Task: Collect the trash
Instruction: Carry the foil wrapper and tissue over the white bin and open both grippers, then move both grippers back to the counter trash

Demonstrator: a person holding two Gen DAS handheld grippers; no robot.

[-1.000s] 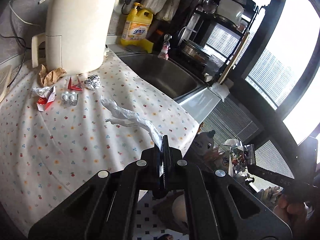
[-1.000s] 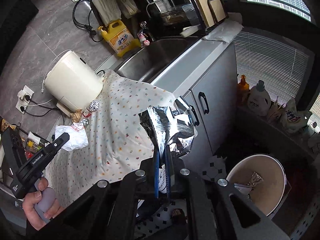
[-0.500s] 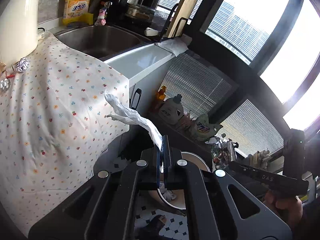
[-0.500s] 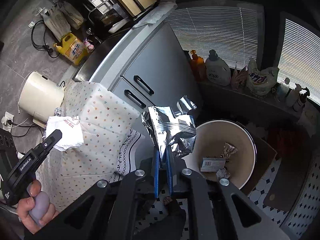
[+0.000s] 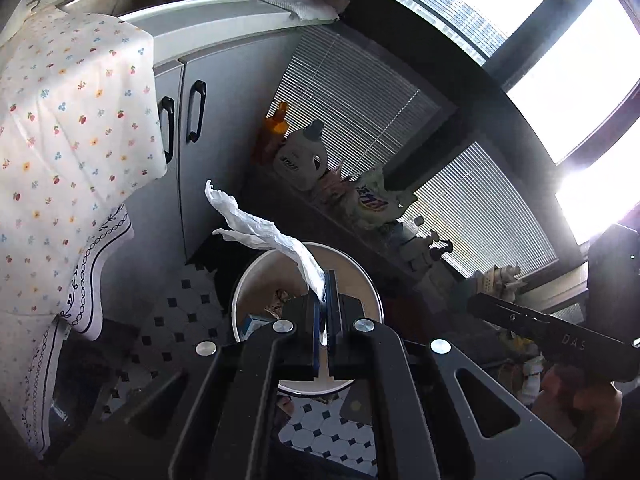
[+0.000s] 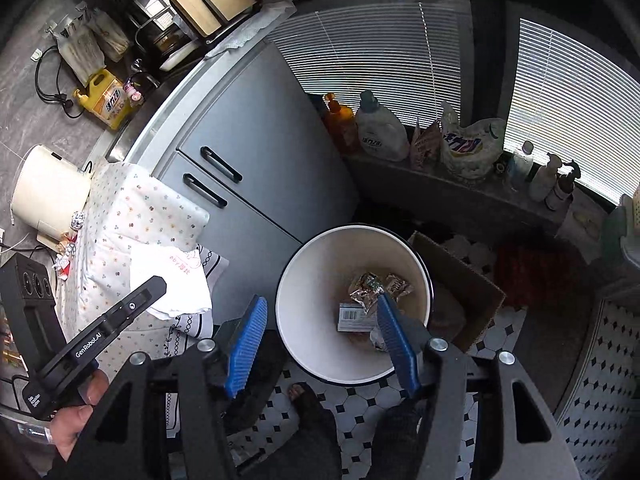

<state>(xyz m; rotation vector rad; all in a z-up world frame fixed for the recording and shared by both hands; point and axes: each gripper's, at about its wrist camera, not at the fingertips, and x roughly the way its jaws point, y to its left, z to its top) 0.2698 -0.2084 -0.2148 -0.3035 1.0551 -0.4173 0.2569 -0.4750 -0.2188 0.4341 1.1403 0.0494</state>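
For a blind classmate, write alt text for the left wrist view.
The left gripper is shut on a crumpled white plastic bag, held above a round white bin on the tiled floor. A floral tablecloth hangs at left.

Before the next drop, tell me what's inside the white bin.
The white bin holds crumpled wrappers and a barcoded box. The right gripper's finger covers part of the bottom, so anything there is hidden.

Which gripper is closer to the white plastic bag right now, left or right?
Left. The left gripper is shut on the white plastic bag, holding it above the trash bin. The right gripper, jaws opening with nothing between them, hangs over the bin, apart from the bag.
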